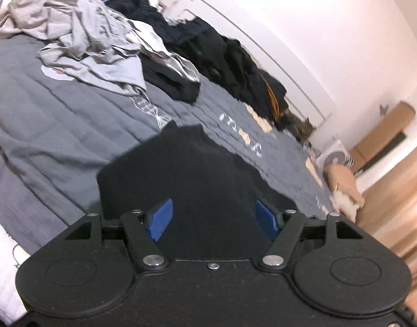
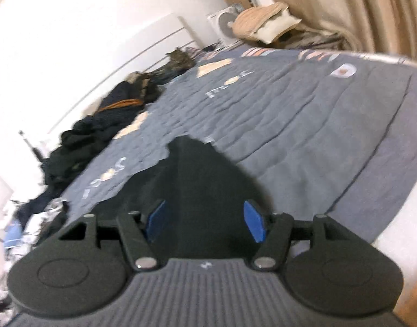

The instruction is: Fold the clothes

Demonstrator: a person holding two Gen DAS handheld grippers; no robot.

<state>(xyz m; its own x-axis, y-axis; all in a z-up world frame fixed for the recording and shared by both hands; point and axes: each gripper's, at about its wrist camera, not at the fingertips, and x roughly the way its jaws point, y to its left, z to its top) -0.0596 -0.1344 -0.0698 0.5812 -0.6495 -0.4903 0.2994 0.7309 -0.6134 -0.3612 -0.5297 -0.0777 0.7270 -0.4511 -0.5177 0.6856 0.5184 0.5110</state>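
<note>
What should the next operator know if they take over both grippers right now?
Left gripper: fingers spread wide, black garment bunched between them; whether it is truly gripped is unclear.
Right gripper: same, fingers apart around the black garment.
The garment is raised in front of both cameras above the grey quilt.
Done: no folded item is visible.
Left: fold this garment, then the light grey pile and the dark clothes along the wall side.
Note: a tabby cat sits at the far edge of the bed.

Home bedroom, bed w/ grey quilt (image 1: 58,125), heaped laundry (image 1: 80,35), tabby cat (image 1: 303,128), beige curtains (image 2: 358,5)
</note>
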